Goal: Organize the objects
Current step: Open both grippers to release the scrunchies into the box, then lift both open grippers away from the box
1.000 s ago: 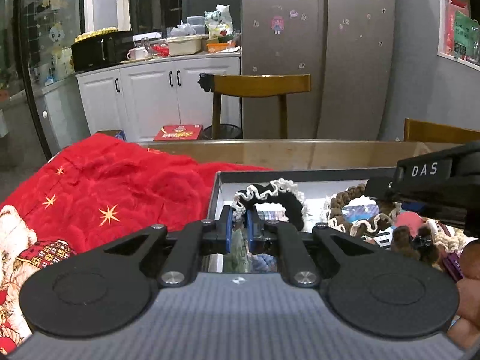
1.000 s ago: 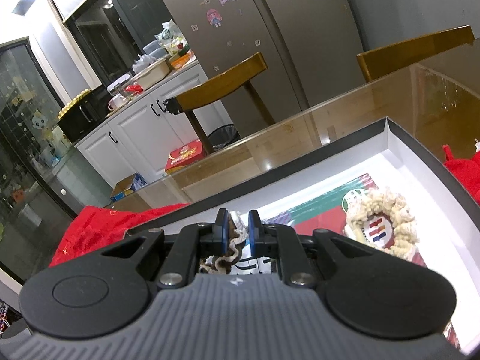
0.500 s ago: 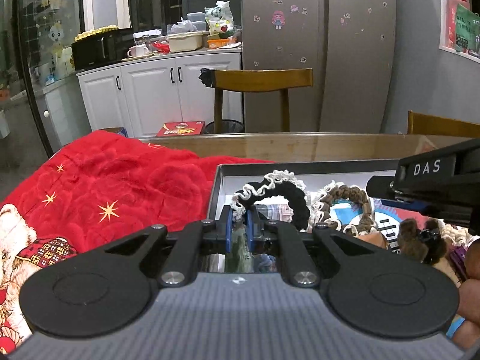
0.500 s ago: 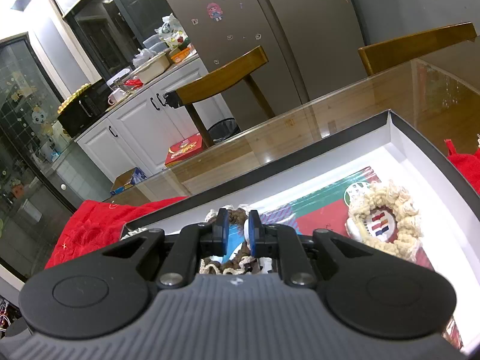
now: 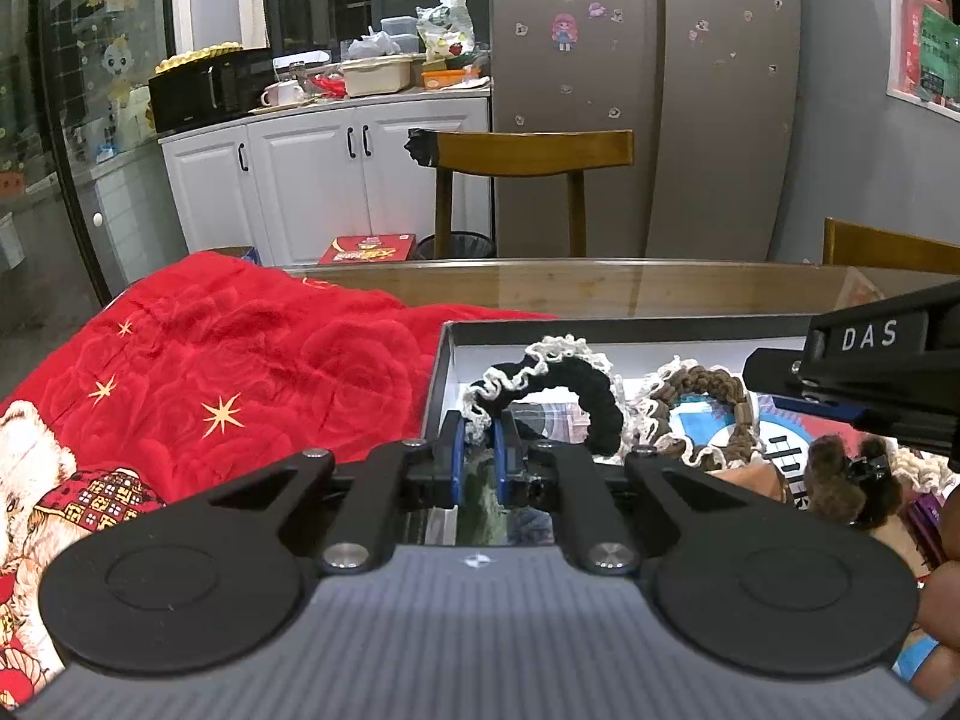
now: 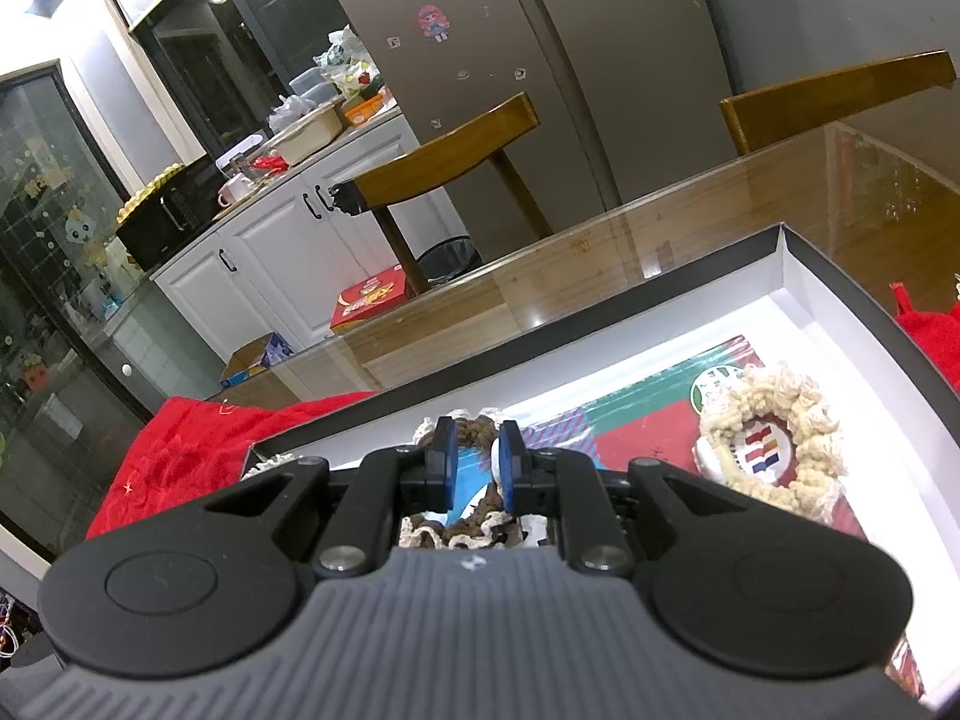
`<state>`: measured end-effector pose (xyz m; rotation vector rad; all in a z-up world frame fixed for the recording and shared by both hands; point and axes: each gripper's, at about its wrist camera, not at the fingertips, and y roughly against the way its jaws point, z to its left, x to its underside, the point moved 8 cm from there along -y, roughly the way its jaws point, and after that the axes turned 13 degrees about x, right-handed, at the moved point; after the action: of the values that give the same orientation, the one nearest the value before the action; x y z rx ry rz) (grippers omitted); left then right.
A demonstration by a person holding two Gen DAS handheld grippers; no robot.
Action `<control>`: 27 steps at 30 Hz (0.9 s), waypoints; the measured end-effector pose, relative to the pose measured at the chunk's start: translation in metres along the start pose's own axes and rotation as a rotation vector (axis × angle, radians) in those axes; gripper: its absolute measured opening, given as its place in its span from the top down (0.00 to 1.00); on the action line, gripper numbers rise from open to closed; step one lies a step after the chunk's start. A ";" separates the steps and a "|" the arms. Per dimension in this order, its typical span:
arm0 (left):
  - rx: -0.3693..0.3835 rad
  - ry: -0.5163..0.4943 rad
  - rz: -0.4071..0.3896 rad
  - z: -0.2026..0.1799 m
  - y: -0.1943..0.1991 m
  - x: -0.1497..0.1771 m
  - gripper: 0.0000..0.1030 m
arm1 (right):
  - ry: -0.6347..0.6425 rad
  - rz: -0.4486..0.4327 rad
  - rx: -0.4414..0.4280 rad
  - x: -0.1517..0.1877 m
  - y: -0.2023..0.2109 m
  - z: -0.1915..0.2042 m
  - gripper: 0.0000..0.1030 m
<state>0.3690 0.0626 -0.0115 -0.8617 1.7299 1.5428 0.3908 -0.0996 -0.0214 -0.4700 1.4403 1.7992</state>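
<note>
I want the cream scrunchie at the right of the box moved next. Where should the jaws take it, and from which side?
Grip the cream scrunchie across one stretch of its fluffy band, probably the near-left arc, coming from above with one jaw in the centre hole and one outside. It lies flat as an open ring on the box's printed floor, so a side approach would likely just push it.

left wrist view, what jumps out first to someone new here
The red blanket with gold stars fills the left, lapping against the dark-rimmed box. Inside the box, a black scrunchie with white trim stands up just ahead of the left tool, and a brown scrunchie lies to its right.
</note>
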 end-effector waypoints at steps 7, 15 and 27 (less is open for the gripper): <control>0.058 0.021 0.047 0.000 -0.001 -0.002 0.85 | -0.002 -0.023 -0.045 -0.012 0.017 0.003 0.69; 0.137 -0.004 -0.061 -0.006 0.058 -0.034 0.31 | -0.020 -0.173 -0.127 -0.044 0.105 -0.001 0.37; 0.252 0.010 -0.240 -0.006 0.195 -0.027 0.20 | 0.053 -0.335 -0.098 -0.010 0.221 -0.015 0.17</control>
<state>0.2240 0.0748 0.1207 -0.9102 1.7131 1.1388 0.2283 -0.1318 0.1265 -0.7662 1.2271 1.6003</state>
